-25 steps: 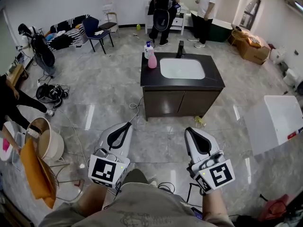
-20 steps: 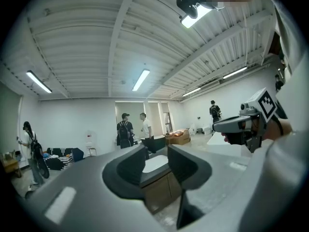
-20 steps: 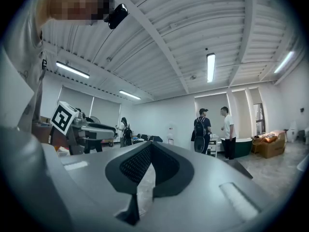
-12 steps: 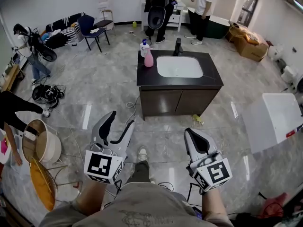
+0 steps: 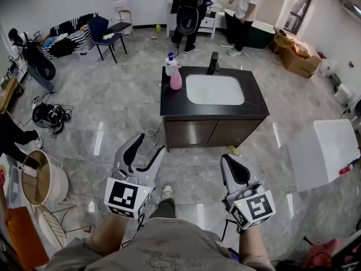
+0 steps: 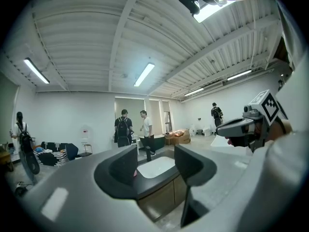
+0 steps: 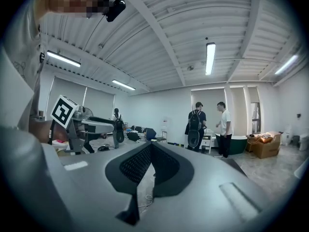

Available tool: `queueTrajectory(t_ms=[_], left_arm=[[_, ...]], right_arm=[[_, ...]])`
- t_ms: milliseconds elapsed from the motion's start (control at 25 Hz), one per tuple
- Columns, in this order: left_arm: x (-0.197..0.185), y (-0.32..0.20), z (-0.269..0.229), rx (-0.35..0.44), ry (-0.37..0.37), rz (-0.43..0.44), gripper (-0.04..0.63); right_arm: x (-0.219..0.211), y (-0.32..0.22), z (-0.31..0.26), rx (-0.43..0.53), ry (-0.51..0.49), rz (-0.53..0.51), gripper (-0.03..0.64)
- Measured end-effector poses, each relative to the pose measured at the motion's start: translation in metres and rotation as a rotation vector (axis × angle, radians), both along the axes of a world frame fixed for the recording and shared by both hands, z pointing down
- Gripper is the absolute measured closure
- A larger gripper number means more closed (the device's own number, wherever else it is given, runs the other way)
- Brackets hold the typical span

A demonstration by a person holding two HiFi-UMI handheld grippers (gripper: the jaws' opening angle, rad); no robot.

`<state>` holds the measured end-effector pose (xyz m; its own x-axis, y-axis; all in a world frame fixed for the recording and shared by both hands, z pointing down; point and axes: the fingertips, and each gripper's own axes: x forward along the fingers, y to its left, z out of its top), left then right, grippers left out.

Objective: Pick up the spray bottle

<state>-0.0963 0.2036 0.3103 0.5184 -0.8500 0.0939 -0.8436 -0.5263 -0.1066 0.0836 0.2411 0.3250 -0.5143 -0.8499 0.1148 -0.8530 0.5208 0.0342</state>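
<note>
A: Biggest first: grey stone-look floor [image 5: 113, 117], glossy, running out to the far wall.

B: Then the table [image 5: 169, 103], a dark-topped cabinet standing alone in the middle of it, brown doors facing this way.

A: Sunk into that top, a white basin [image 5: 214, 89], with a black tap [image 5: 213, 62] upright at its far edge.

B: Beyond, near the far wall, a person with a backpack [image 5: 190, 10] and a person in a white shirt [image 5: 245, 4], standing close together.

A: And the left claw [image 5: 151, 142]?

B: Held low over the floor, well short of the table, jaws spread wide. Between them, in the left gripper view, only the distant cabinet and basin.

A: Right claw [image 5: 229, 158]?

B: About level with the left one, also well short of the table. Jaws pressed together tip to tip, gripping nothing.

A: Spray bottle [image 5: 176, 79], whereabouts?

B: Upright at the table's far left corner, left of the basin. Pink body, pale head. Well apart from both claws, touched by neither.

A: Smallest last: a white bottle [image 5: 169, 62] with a blue top, just behind the pink one on that same corner, overlapping it in the head view.
</note>
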Motion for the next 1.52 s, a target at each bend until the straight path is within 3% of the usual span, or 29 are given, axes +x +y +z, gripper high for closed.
queueTrajectory(t_ms=[480, 1000, 1240, 1520], left_arm=[[-0.008, -0.153, 0.008, -0.032, -0.012, 0.079, 0.364], [-0.004, -0.238, 0.017, -0.042, -0.028, 0.095, 0.364], [0.013, -0.286, 0.027, -0.032, -0.08, 0.042, 0.364], [0.039, -0.354, 0.035, -0.079, -0.117, -0.021, 0.364]], right_arm=[[-0.026, -0.149, -0.007, -0.011, 0.001, 0.042, 0.588], [-0.016, -0.235, -0.003, -0.014, -0.002, 0.059, 0.588], [-0.001, -0.292, 0.009, -0.031, -0.013, -0.006, 0.588], [0.006, -0.377, 0.019, -0.053, -0.023, -0.12, 0.588]])
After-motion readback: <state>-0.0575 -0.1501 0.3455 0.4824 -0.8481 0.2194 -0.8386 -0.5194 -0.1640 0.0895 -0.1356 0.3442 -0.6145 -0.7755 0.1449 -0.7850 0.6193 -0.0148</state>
